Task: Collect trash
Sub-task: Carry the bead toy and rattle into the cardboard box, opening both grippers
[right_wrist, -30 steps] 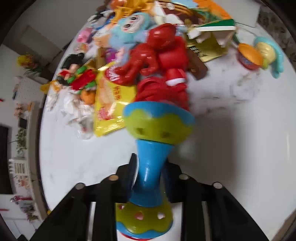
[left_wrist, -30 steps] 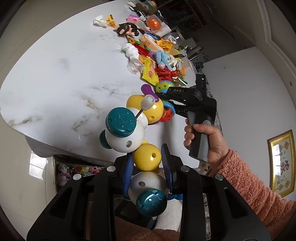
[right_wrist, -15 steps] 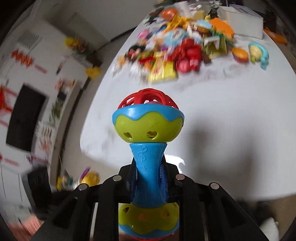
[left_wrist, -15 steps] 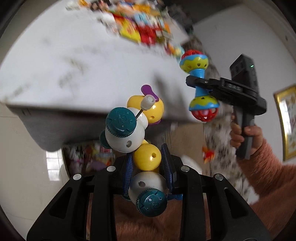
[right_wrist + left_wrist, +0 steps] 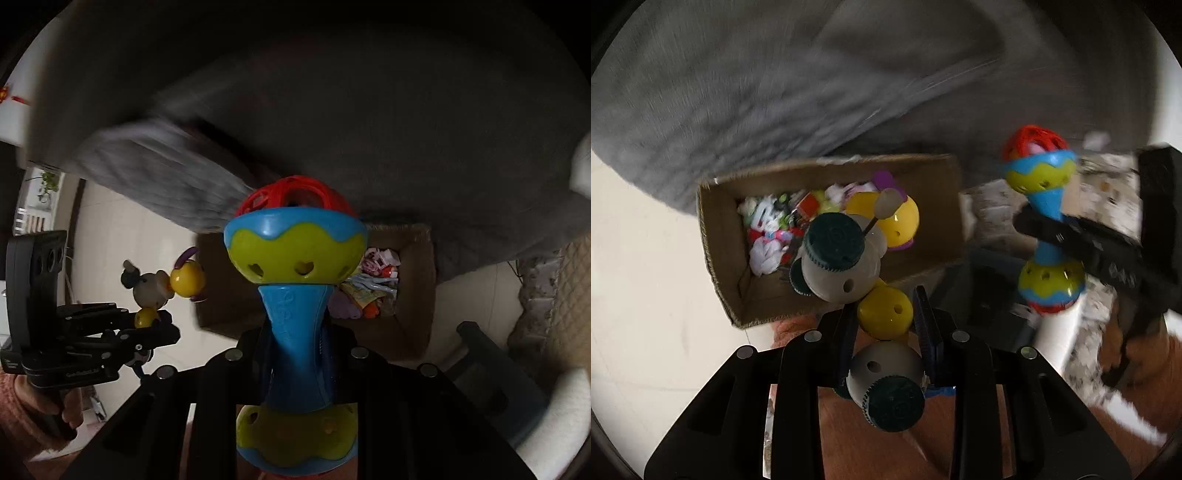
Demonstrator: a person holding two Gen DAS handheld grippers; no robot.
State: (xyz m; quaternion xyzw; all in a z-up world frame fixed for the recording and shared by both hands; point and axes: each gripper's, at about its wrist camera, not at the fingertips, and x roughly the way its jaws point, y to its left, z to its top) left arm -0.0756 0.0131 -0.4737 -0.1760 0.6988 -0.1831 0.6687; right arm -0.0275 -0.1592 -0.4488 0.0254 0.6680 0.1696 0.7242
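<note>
Now both tools hover above the brown cardboard box (image 5: 716,236) of collected clutter on the floor, the left tool (image 5: 886,321) clamping a yellow-and-white ball-jointed plastic toy (image 5: 846,258) and the right tool (image 5: 295,343), whose jaws have just been opening, loosely around a blue-and-green dumbbell rattle (image 5: 295,280) (likely to miss, being off to the box's side).

Yellow-and-white ball toy (image 5: 860,254) and upright blue-green rattle (image 5: 295,291), above cardboard box (image 5: 720,240) of trash

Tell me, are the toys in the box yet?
Some are: the box already holds a jumble of small toys and wrappers. Two more are on the way. The left tongs grip the ball toy above the box, and the right tongs, whose jaws have just been opening, have the rattle between them. Neither has dropped in yet.
</note>
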